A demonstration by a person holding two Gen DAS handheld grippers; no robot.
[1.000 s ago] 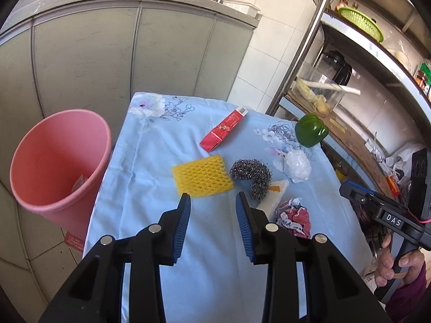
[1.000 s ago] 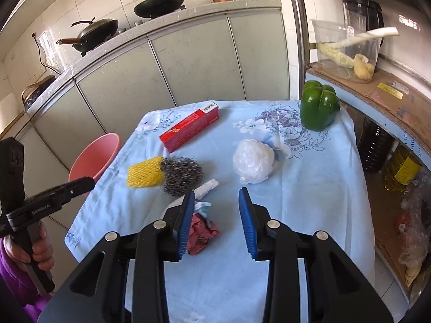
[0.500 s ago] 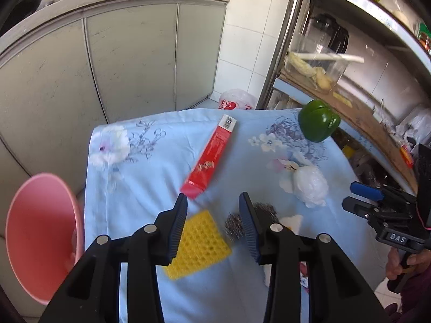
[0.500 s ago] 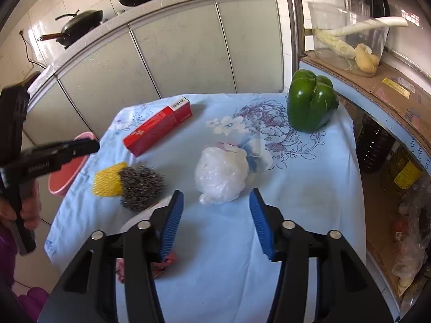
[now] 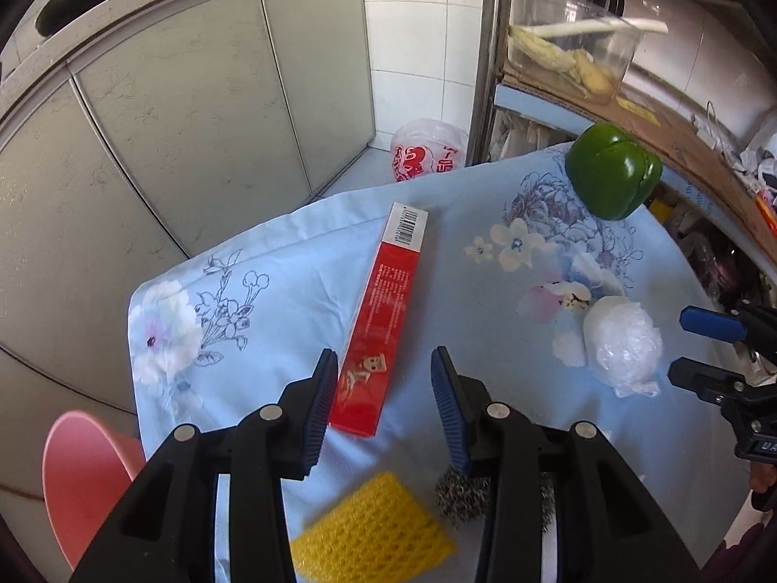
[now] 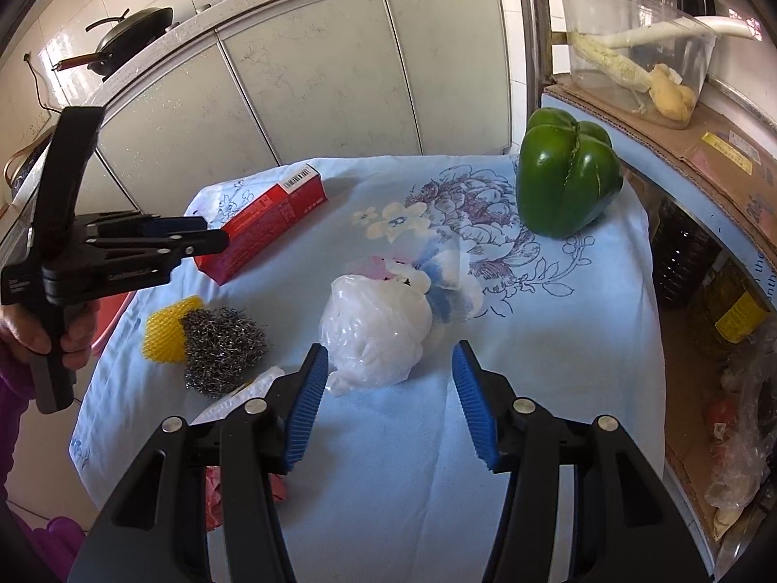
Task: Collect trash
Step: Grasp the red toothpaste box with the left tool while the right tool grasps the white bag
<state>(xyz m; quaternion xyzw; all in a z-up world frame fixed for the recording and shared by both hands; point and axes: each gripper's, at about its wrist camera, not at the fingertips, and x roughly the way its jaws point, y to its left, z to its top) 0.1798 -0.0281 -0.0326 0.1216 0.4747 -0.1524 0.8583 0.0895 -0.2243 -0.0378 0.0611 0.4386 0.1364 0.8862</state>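
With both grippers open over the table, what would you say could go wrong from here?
1. The right gripper is lined up on the crumpled white plastic bag; soft film may slip from the fingers or catch the tablecloth.
2. The left gripper straddles only the near end of the red box, so it may pivot or drop.
3. The green pepper stands near the table's corner; tugged cloth could topple it.
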